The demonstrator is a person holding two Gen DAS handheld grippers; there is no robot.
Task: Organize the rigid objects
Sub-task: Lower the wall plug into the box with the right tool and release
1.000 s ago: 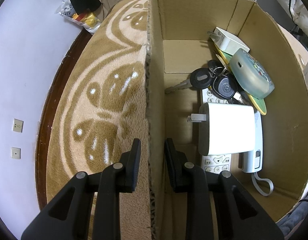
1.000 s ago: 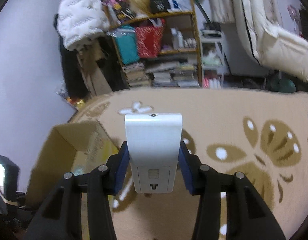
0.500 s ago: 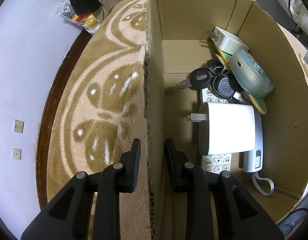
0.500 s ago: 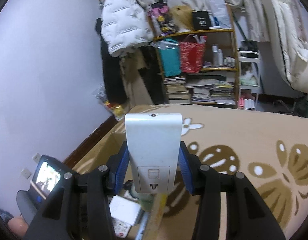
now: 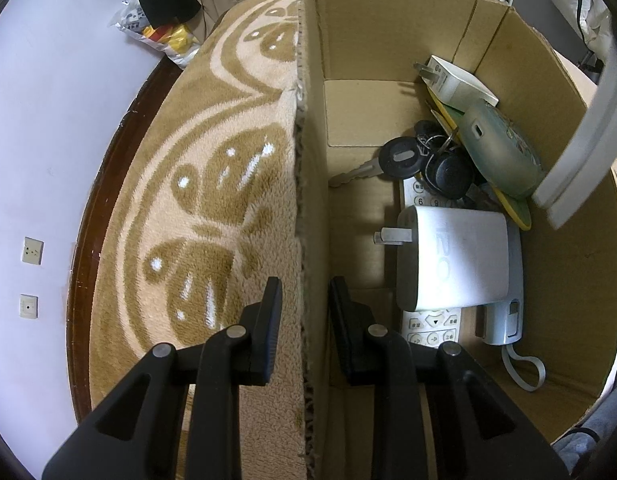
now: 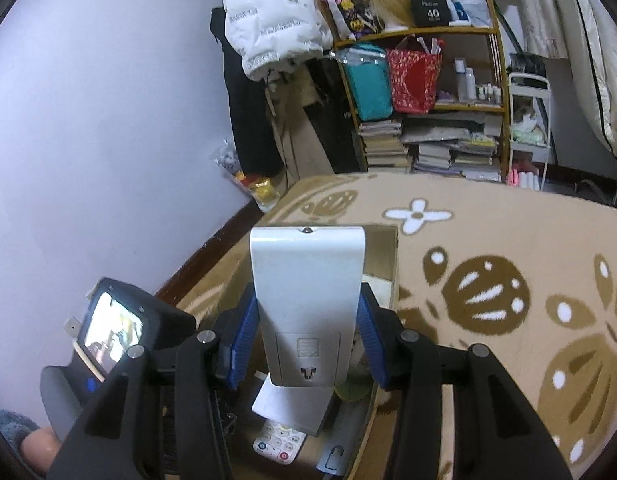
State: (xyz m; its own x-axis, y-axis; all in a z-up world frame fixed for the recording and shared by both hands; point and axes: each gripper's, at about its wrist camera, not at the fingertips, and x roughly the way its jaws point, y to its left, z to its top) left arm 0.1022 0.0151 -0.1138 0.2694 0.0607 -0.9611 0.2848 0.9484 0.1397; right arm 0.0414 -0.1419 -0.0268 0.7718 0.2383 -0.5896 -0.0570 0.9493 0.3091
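The remote is a flat silver-white slab with a rounded far end and a latched battery cover facing the camera. The right gripper pinches it by its long sides between blue pads, far end pointing away, above the box; the left view shows it as a pale bar over the box's right rim. Box contents crowd the right half: white adapter, keypad remote, keys, charger. The floor along the left wall is bare cardboard. The left gripper clamps the box's left wall, one finger outside over the rug, one inside.
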